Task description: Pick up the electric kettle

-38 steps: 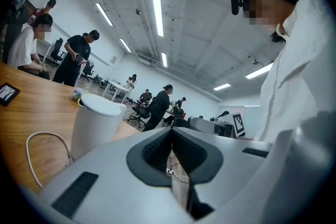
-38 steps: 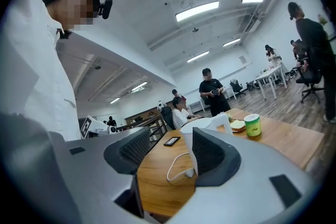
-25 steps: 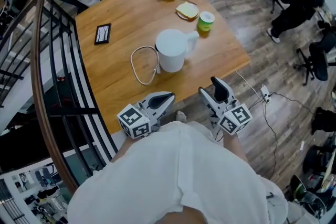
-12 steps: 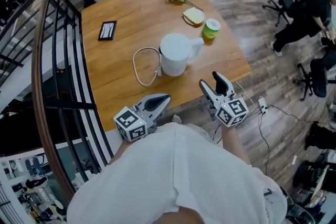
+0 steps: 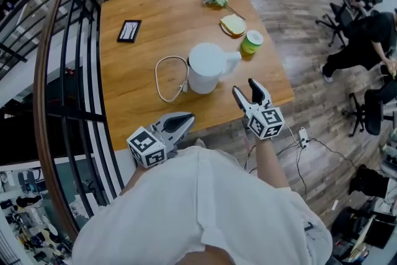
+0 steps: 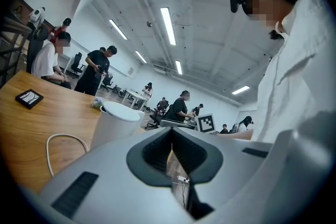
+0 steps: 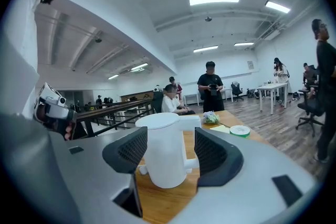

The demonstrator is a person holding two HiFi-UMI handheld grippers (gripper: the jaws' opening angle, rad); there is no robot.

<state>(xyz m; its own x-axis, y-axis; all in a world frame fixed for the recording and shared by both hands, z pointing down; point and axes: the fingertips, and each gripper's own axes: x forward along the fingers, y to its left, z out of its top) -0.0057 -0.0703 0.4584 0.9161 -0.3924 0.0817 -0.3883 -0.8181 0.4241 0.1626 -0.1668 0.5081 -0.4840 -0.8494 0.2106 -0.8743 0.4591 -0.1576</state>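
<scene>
Facing kettle (image 5: 208, 68) | right hand-held gripper (image 5: 245, 88) jaws apart | left hand-held gripper (image 5: 186, 118) jaws together

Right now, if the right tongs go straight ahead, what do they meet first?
The electric kettle, framed between the open right tongs and not yet touched; nothing shows in between, though the gap is hard to judge.

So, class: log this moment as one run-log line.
electric kettle: upright on wooden table | right gripper: open, facing it, not touching | left gripper: shut, empty
</scene>
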